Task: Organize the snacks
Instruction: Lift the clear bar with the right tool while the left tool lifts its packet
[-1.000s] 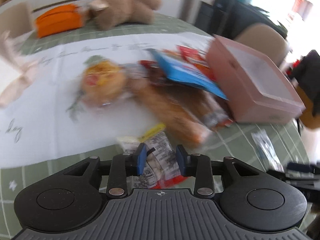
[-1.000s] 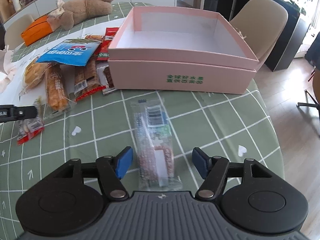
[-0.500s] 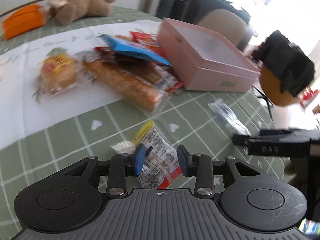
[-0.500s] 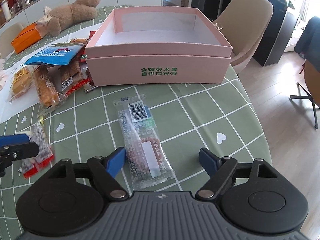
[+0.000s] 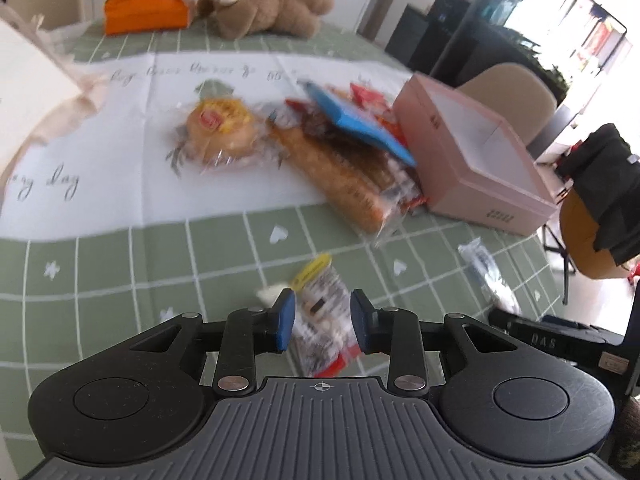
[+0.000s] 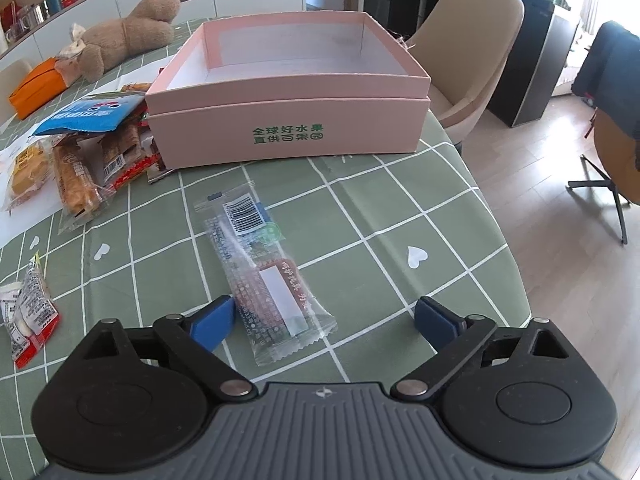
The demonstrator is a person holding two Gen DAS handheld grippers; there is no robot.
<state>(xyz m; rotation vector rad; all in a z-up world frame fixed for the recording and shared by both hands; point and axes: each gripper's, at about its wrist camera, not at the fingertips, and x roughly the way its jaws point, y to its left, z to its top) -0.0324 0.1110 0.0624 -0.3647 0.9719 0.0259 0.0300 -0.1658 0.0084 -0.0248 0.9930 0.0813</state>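
Closing around a small crinkly red-edged snack packet [image 5: 320, 320], the left tongs [image 5: 322, 326] next lift it toward the open pink cardboard box [image 5: 480, 160], while the right tongs [image 6: 322, 320] have just spread wide, empty, over a long clear wrapped snack bar [image 6: 264, 276].

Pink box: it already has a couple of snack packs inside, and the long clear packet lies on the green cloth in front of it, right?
Not quite. The right wrist view shows the pink box empty; the long clear packet does lie on the green cloth before it.
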